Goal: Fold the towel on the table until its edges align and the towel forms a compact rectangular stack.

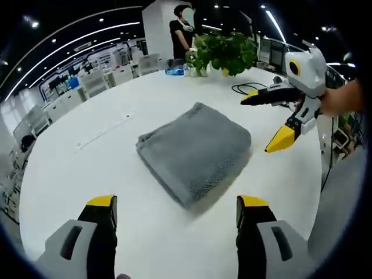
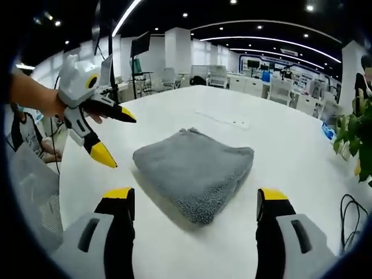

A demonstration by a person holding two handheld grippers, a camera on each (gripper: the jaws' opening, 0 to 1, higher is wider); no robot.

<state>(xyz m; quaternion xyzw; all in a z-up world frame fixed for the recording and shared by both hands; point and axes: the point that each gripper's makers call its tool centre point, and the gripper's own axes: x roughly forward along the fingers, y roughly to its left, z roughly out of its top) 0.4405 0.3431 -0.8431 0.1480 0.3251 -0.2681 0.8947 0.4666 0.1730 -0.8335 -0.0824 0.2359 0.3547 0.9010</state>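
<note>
White and broad, the counter stretches back into an open office lit by long ceiling strips, with rows of desks and chairs in the distance. Near its middle lies the grey towel, already folded into a thick, compact rectangle with its layered edges stacked along the near side; it rests flat on the counter, touched by neither gripper.

From the left gripper view, the left gripper hovers just short of the towel's near edge, its two yellow-tipped jaws spread wide apart with bare counter between them. To the right of the towel, the right gripper is held in a person's hand above the counter, its yellow-tipped jaws parted and pointing toward the towel without reaching it. At the far edge of the counter stands a leafy green potted plant, with a black cable lying just to its right and a person in dark clothes standing behind it.

From the right gripper view, the towel sits just beyond that gripper's own jaws, which stand wide open with nothing between them. The left gripper shows on the left, gripped by a hand, jaws apart, close to the towel's left corner but clear of it.
</note>
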